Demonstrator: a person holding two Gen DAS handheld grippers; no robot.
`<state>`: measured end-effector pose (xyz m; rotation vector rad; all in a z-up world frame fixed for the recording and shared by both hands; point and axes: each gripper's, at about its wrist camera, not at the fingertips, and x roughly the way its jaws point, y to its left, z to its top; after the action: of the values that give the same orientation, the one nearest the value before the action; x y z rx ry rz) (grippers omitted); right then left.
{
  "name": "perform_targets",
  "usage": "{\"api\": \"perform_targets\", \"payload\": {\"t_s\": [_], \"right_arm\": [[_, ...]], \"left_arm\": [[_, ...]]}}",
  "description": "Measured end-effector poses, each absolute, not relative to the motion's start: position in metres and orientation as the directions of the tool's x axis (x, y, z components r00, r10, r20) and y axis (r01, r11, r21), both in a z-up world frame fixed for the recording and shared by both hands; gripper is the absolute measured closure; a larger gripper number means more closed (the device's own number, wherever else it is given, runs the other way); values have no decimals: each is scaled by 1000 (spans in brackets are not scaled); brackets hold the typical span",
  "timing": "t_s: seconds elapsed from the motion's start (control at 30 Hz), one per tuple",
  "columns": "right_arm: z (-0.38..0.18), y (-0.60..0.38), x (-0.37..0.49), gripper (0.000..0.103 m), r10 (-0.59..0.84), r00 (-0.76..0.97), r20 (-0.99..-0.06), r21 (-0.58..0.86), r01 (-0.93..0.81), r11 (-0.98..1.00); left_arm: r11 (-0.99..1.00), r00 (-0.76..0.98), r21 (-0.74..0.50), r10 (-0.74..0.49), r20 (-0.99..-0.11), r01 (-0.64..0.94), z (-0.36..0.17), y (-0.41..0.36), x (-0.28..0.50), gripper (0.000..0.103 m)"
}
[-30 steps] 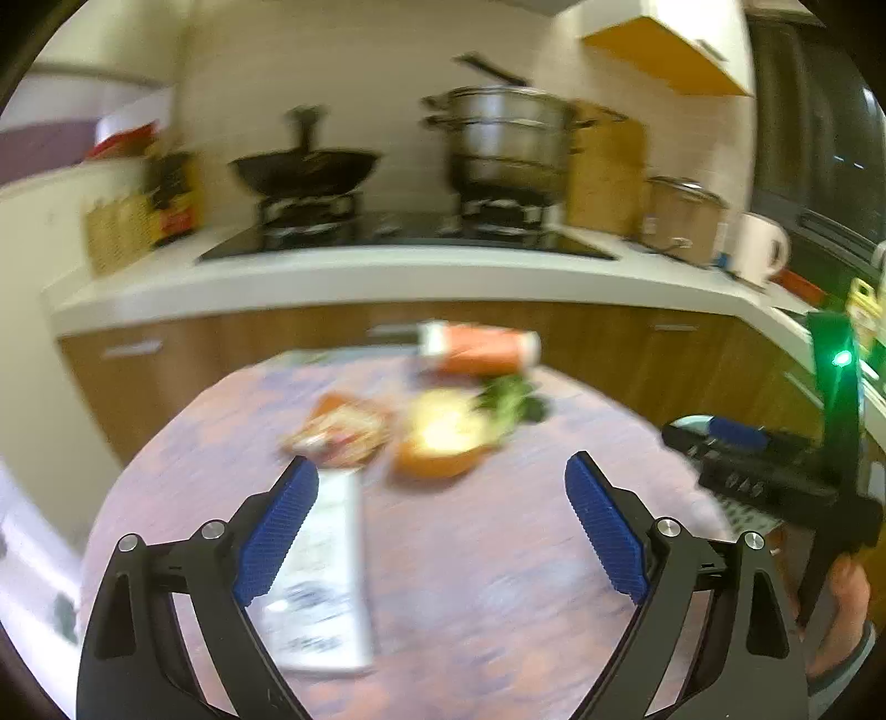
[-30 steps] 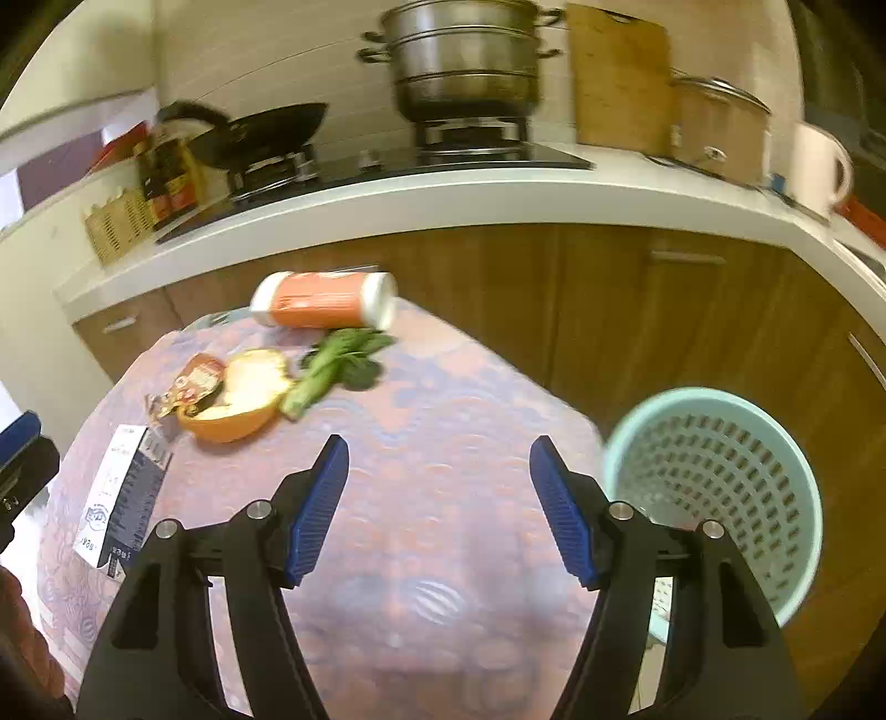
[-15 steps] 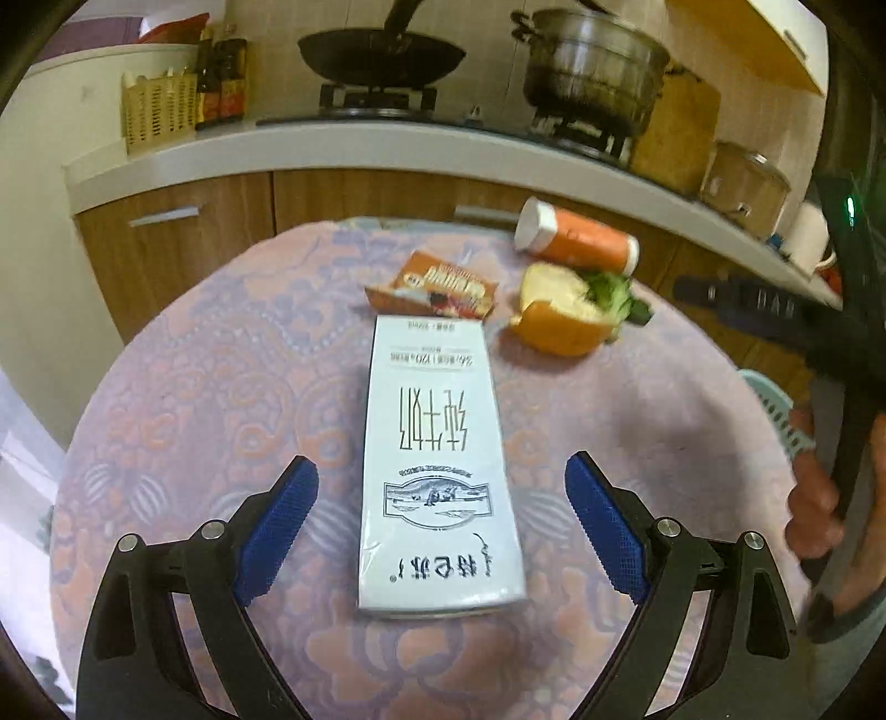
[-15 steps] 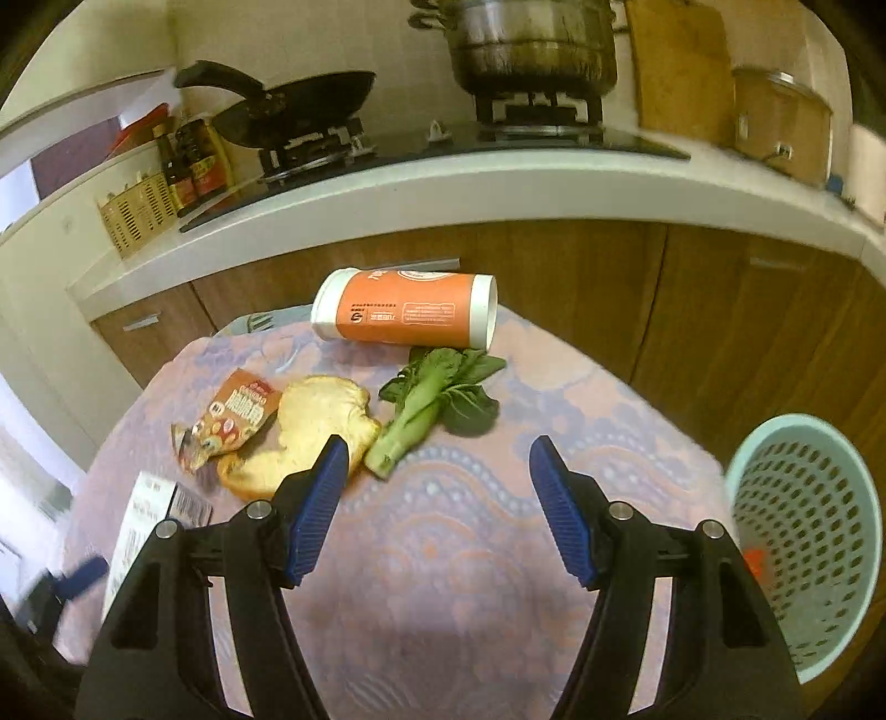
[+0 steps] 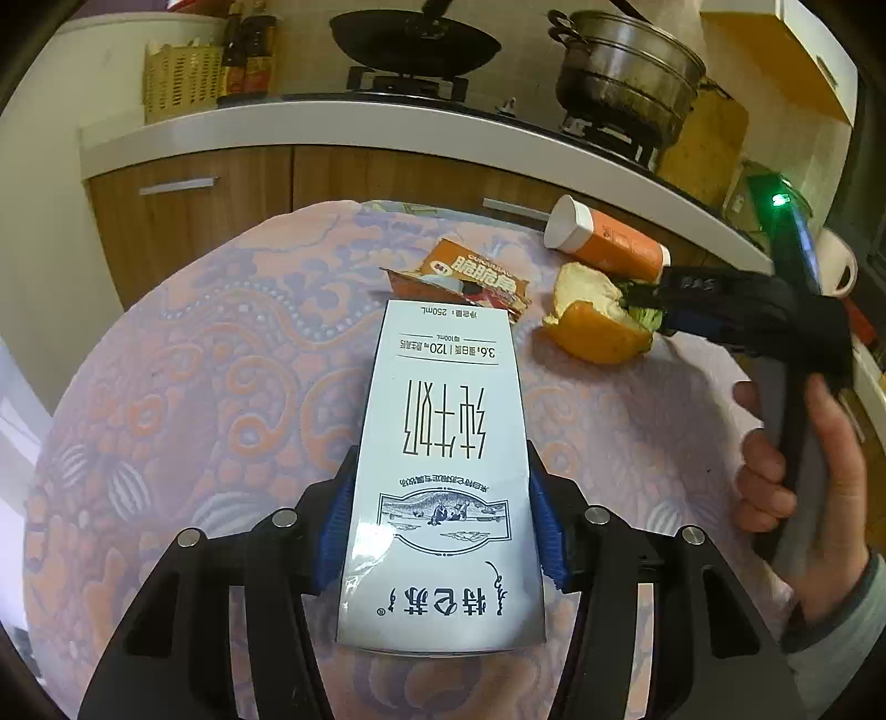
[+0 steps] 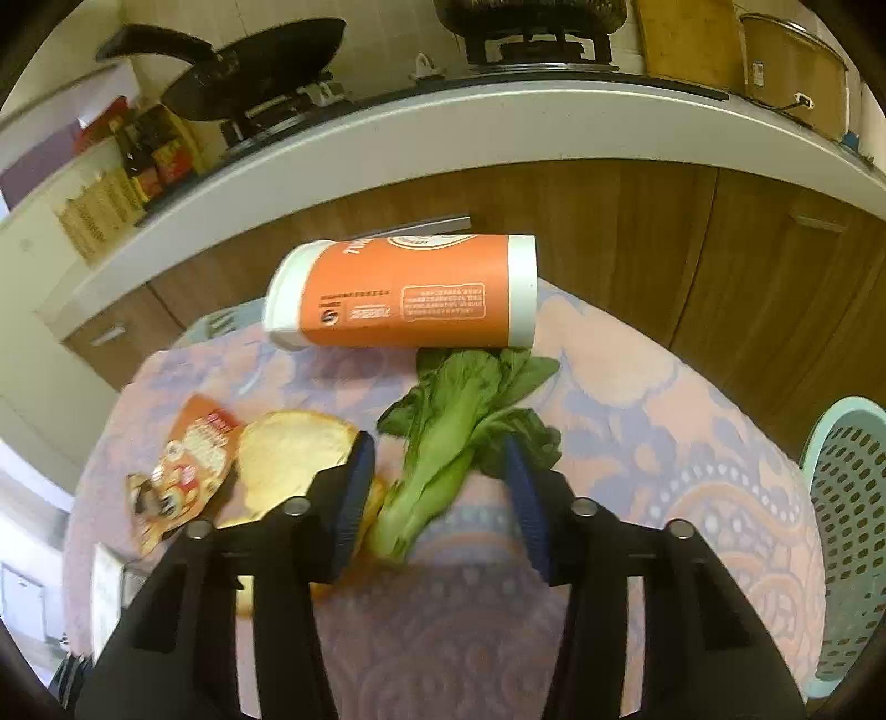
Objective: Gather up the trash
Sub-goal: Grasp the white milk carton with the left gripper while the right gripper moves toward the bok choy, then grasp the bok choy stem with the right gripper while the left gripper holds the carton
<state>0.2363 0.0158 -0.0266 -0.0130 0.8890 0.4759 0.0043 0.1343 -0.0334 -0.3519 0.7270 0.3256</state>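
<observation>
A white milk carton [image 5: 443, 471] lies flat on the round patterned table [image 5: 221, 387]. My left gripper [image 5: 440, 526] is shut on the carton, its blue pads against both long sides. My right gripper [image 6: 443, 487] is open, its jaws on either side of a green leafy vegetable [image 6: 443, 437] without squeezing it. Next to the vegetable lie an orange peel [image 6: 288, 459], an orange snack wrapper [image 6: 188, 465] and an orange canister [image 6: 404, 296] on its side. The peel [image 5: 592, 321], wrapper [image 5: 470, 277] and canister [image 5: 609, 246] also show in the left wrist view.
A pale green mesh waste basket [image 6: 847, 526] stands on the floor right of the table. Behind the table runs a kitchen counter [image 6: 498, 127] with wooden cabinets, a wok [image 5: 415, 41] and a steel pot [image 5: 626, 61] on the stove.
My left gripper moved forward over the milk carton and closed on it. My right gripper moved forward and down to the vegetable and narrowed around it.
</observation>
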Motion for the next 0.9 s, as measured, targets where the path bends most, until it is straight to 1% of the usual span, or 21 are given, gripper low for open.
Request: {"api": "perform_targets", "payload": {"t_s": [0.03, 0.1, 0.13, 0.17, 0.23, 0.27, 0.37, 0.6, 0.77, 0.9], "right_arm": [[-29, 18, 239, 66, 382, 537, -753, 172, -399, 901], [-33, 22, 244, 66, 374, 533, -759, 168, -395, 903], [-35, 25, 244, 66, 356, 546, -759, 144, -392, 909], [-35, 28, 243, 68, 342, 553, -760, 123, -394, 911], [-35, 30, 241, 75, 306, 573, -761, 74, -391, 917], [-34, 29, 240, 78, 317, 570, -758, 83, -398, 914], [-31, 23, 234, 82, 342, 571, -747, 100, -412, 906], [-13, -10, 195, 83, 402, 575, -713, 117, -468, 876], [3, -42, 165, 83, 429, 602, -674, 117, -486, 866], [12, -75, 149, 83, 443, 618, -650, 132, -482, 866]], "left_arm": [[889, 706, -205, 167, -689, -410, -33, 136, 3, 51], [887, 705, -210, 163, -690, -411, -34, 136, 4, 51], [888, 705, -208, 164, -690, -410, -34, 135, 4, 51], [889, 706, -205, 167, -688, -410, -34, 135, 4, 51], [889, 707, -196, 178, -685, -413, -33, 133, 5, 51], [889, 708, -194, 180, -683, -414, -33, 133, 4, 51], [890, 718, -197, 184, -671, -412, -32, 133, 1, 52], [903, 743, -194, 176, -646, -383, -24, 124, -6, 52], [916, 775, -224, 132, -618, -334, -9, 107, -14, 52], [937, 800, -217, 95, -593, -272, 10, 81, -11, 52]]}}
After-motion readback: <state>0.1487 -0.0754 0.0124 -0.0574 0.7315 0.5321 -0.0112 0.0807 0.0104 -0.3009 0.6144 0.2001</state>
